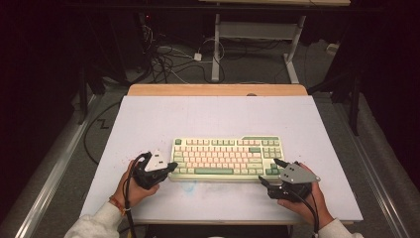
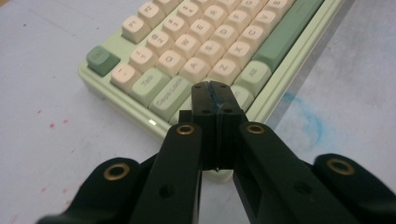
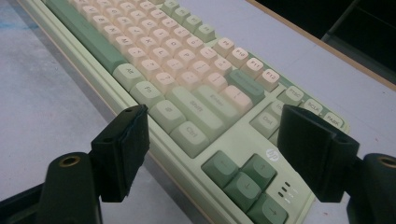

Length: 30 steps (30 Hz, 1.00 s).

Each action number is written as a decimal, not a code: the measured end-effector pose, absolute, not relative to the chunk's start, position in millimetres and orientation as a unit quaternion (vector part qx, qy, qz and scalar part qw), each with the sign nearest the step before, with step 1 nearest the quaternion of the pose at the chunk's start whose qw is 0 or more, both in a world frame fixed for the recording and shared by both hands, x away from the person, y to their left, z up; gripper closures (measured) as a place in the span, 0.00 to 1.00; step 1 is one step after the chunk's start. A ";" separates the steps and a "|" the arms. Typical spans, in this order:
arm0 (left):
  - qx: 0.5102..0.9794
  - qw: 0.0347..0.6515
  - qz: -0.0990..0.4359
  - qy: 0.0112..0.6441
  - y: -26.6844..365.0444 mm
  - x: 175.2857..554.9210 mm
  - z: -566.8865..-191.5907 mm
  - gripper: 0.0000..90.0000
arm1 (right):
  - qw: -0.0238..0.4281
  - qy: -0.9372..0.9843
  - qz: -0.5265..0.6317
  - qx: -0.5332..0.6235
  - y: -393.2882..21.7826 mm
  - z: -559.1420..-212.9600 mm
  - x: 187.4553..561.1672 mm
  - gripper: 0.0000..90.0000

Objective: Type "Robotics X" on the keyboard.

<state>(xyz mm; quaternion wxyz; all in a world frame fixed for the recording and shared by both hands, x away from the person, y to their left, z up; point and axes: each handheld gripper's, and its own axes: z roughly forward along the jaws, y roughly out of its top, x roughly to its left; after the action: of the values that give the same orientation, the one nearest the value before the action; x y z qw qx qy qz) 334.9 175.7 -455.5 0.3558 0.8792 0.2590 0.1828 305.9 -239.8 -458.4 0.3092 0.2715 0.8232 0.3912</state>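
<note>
A pale green keyboard [image 1: 225, 156] with cream and green keys lies across the middle of the table. My left gripper [image 1: 171, 167] is at its left near corner. In the left gripper view its jaws [image 2: 212, 88] are shut pad to pad with nothing between them, and the tips hang just over the keyboard's [image 2: 210, 42] lower left keys. My right gripper [image 1: 268, 170] is at the right near corner. It stands open [image 3: 212, 114], its two pads [image 3: 128, 140] wide apart above the arrow keys and front edge of the keyboard [image 3: 154, 60], not touching it.
The table [image 1: 213, 114] has a light blue-white top with a wooden strip [image 1: 218, 89] along its far edge. A blue smudge [image 2: 303, 121] and small red specks mark the surface near the keyboard. Cables and desk legs [image 1: 216, 49] lie on the floor beyond.
</note>
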 end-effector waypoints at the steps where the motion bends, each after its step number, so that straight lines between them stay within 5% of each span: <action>1: 0.880 0.355 0.184 0.257 172.6 336.7 -454.1 0.97 | 0.309 0.824 0.391 0.270 -239.6 -458.5 305.9 0.28; 30: 0.905 0.320 0.158 0.231 121.2 380.3 -452.6 0.97 | 0.303 0.828 0.387 0.271 -239.0 -460.9 307.3 0.28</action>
<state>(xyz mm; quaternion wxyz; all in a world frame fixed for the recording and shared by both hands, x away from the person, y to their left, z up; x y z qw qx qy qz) 380.3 121.2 -452.6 0.3203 0.9049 0.2314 0.1580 307.3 -239.0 -460.9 0.3026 0.2707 0.8280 0.3867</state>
